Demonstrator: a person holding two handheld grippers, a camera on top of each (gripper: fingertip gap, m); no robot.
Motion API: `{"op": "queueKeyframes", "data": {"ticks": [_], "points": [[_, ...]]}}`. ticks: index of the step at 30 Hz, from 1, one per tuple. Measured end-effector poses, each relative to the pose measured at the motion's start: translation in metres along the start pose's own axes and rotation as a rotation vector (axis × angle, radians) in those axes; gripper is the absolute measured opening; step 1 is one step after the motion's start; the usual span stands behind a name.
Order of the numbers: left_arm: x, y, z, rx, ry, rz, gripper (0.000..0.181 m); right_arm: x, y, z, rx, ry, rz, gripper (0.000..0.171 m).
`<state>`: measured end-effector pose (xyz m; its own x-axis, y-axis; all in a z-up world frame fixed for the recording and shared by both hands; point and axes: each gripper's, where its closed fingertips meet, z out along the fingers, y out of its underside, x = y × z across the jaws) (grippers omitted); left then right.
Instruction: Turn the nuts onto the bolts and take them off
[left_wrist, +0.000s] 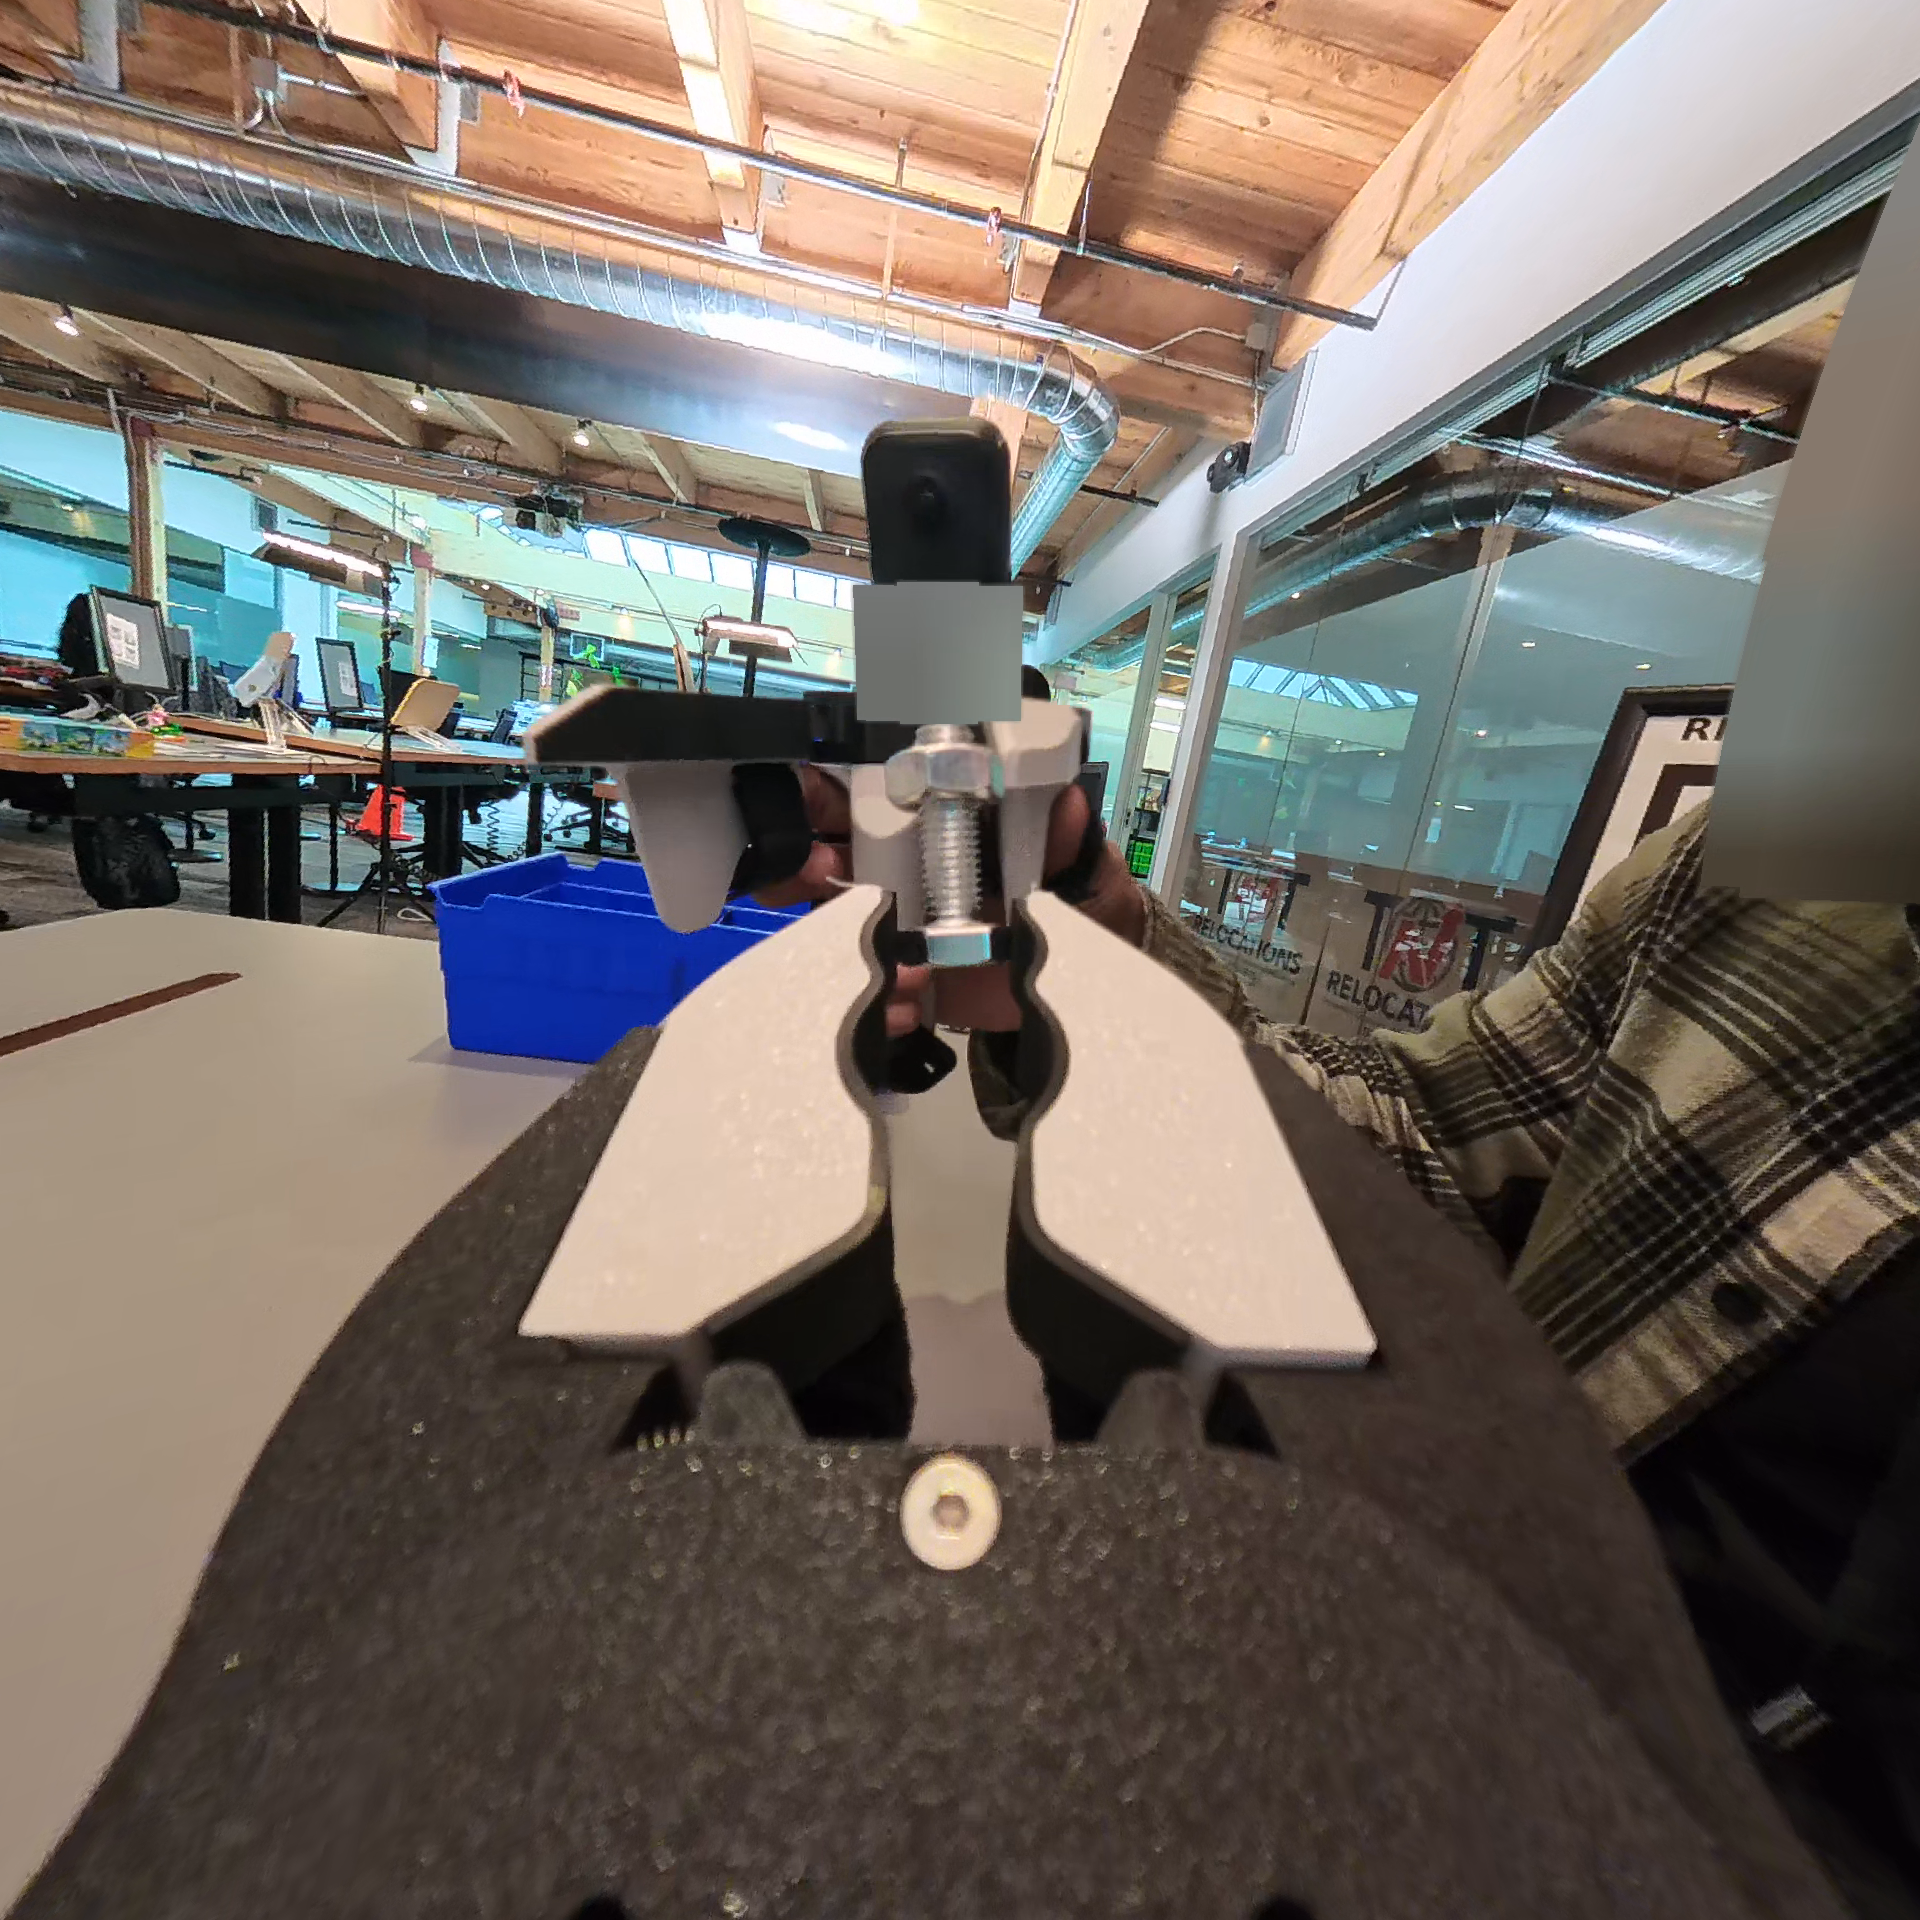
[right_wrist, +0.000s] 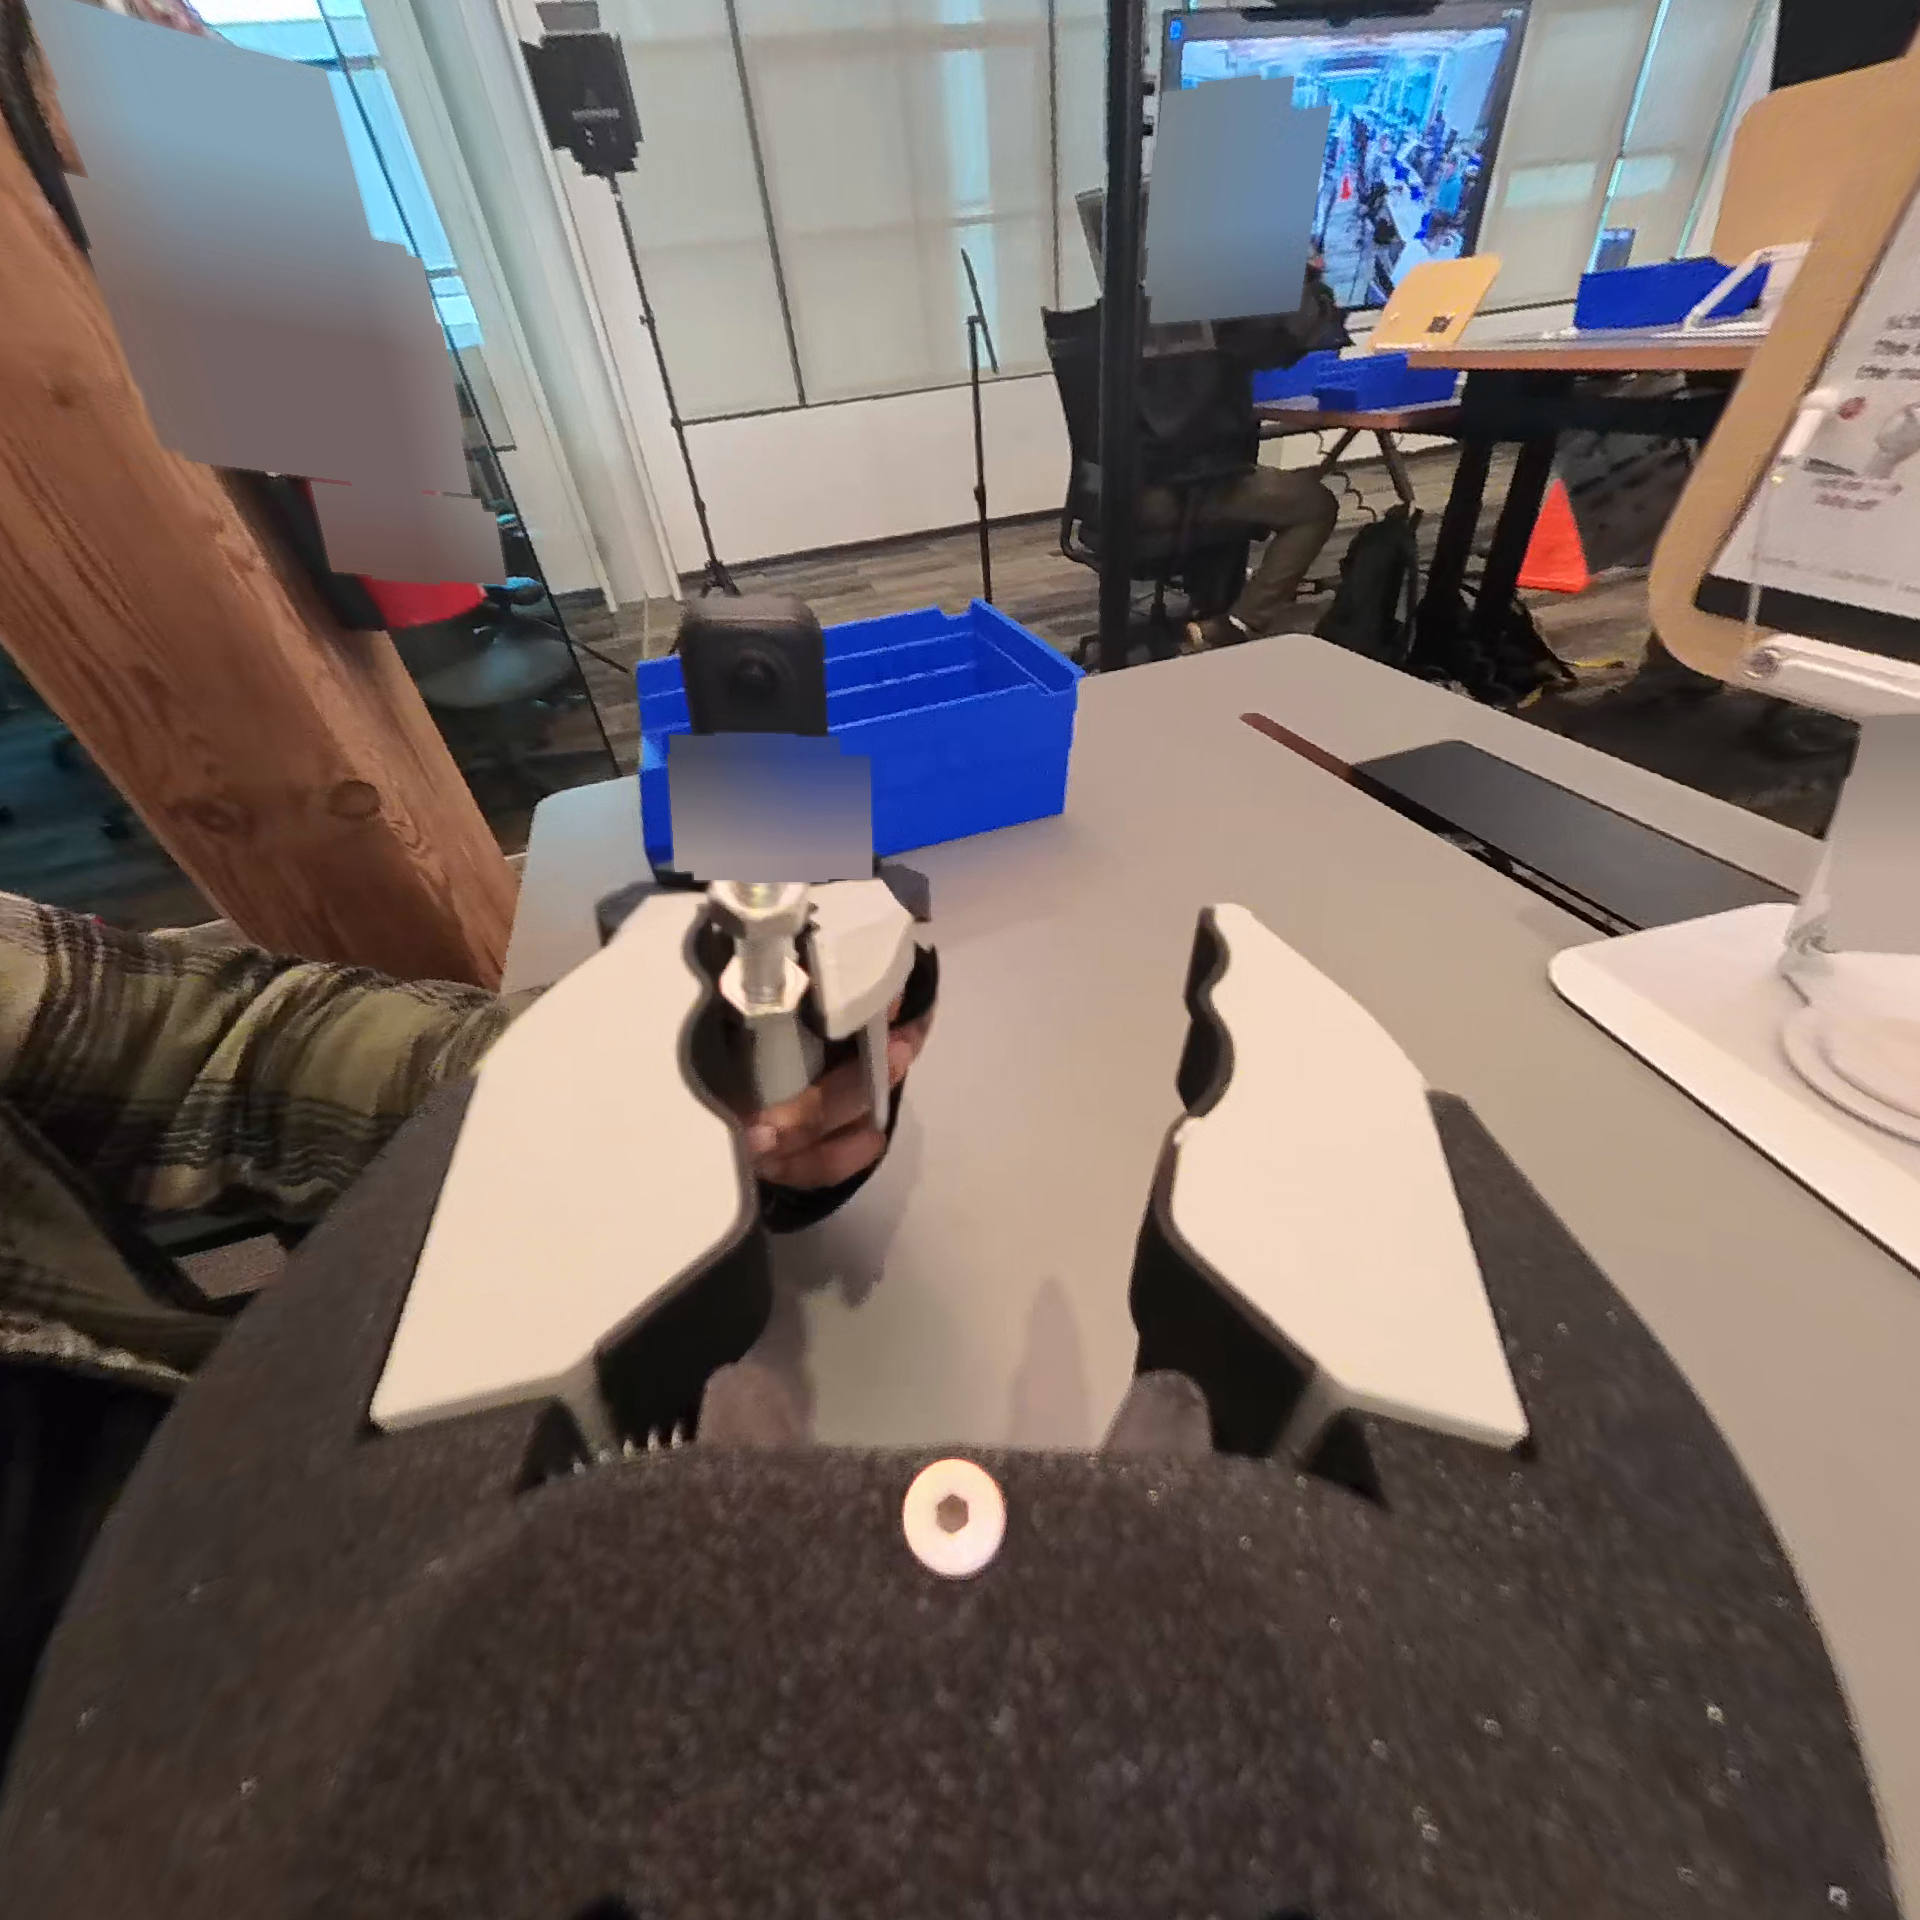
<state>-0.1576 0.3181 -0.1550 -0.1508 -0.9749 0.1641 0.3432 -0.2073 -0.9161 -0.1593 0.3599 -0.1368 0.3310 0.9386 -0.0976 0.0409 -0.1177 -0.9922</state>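
Note:
A silver bolt (left_wrist: 943, 862) stands upright, with its hex head at the bottom and a silver nut (left_wrist: 938, 774) threaded on near its top end. My left gripper (left_wrist: 956, 948) is shut on the bolt head. My right gripper (right_wrist: 951, 930) is open wide and empty. Its left finger (right_wrist: 603, 1122) lies right beside the bolt (right_wrist: 764, 951), and its other finger (right_wrist: 1309, 1091) is far off to the right. In the left wrist view the right gripper faces me: one finger (left_wrist: 1023, 810) sits at the nut and the other finger (left_wrist: 681, 831) hangs apart at the left.
A blue bin (right_wrist: 966, 748) stands at the far edge of the grey table (right_wrist: 1143, 831); it also shows in the left wrist view (left_wrist: 561, 956). A black pad (right_wrist: 1558, 821) and a white stand base (right_wrist: 1714, 1039) lie at the right. A wooden post (right_wrist: 208, 727) rises at the left. The left gripper's tips are roughly 4 cm from the right gripper's.

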Motion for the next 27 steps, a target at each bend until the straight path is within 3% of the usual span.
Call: {"op": "queueKeyframes", "data": {"ticks": [3,8,12,17,22,27], "points": [[0.000,0.002,0.001,0.000,0.005,-0.012,0.020,-0.007,-0.001,0.007,0.001,-0.039,0.005,0.086],[0.001,-0.003,-0.001,0.016,0.003,0.004,0.020,0.011,-0.001,-0.003,0.003,0.041,-0.009,0.084],[0.001,-0.001,0.000,0.016,0.007,-0.003,0.020,-0.007,-0.007,0.005,0.025,-0.044,0.000,0.084],[0.002,-0.006,-0.002,0.031,0.009,0.006,0.020,0.012,-0.004,-0.003,0.008,0.040,-0.009,0.084],[0.002,-0.006,-0.001,0.035,0.013,0.005,0.020,-0.008,-0.006,0.006,0.026,-0.043,-0.001,0.084],[0.003,-0.008,-0.003,0.042,0.013,0.008,0.020,0.009,-0.005,-0.001,0.023,0.021,0.004,0.082]]}}
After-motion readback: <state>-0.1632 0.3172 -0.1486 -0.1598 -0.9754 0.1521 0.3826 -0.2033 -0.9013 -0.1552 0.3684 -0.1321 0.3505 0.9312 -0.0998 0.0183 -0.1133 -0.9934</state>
